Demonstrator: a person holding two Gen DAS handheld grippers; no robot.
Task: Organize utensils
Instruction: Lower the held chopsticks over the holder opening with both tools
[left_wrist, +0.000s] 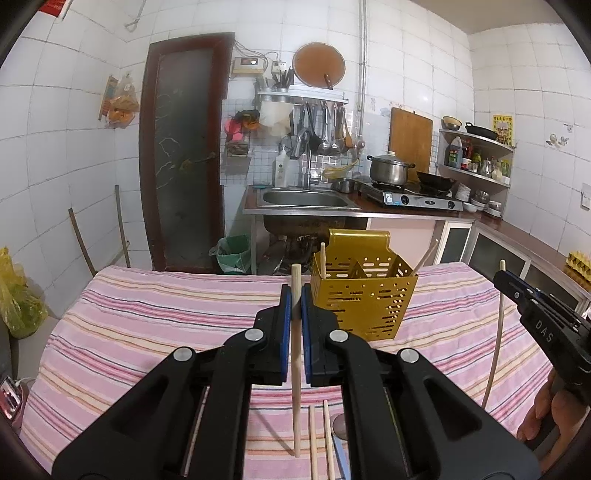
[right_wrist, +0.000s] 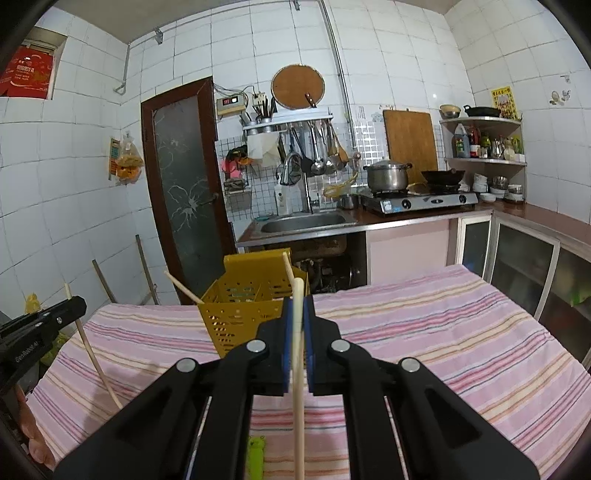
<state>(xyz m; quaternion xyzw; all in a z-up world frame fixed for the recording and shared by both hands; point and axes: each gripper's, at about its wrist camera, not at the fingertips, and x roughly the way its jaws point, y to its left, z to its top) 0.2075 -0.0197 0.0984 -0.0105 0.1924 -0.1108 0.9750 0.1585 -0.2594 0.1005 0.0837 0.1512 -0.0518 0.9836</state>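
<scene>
My left gripper (left_wrist: 295, 295) is shut on an upright wooden chopstick (left_wrist: 296, 406) above the pink striped tablecloth (left_wrist: 147, 314). Just right of it and beyond stands the gold perforated utensil holder (left_wrist: 364, 299), with two chopsticks leaning in it. My right gripper (right_wrist: 298, 306) is shut on another upright chopstick (right_wrist: 298, 424), with the holder (right_wrist: 240, 314) ahead on its left. Each gripper shows at the edge of the other's view, the right gripper (left_wrist: 511, 286) and the left gripper (right_wrist: 70, 304), each clamping its stick. Two loose chopsticks (left_wrist: 313, 443) lie on the cloth below the left gripper.
A spoon-like utensil (left_wrist: 339, 424) and a green frog-shaped item (right_wrist: 255, 454) lie near the table's front. Beyond the table are a sink (left_wrist: 304, 199), a stove with a pot (left_wrist: 389, 170), low cabinets (right_wrist: 517, 251) on the right, and a green-lined bin (left_wrist: 232, 253).
</scene>
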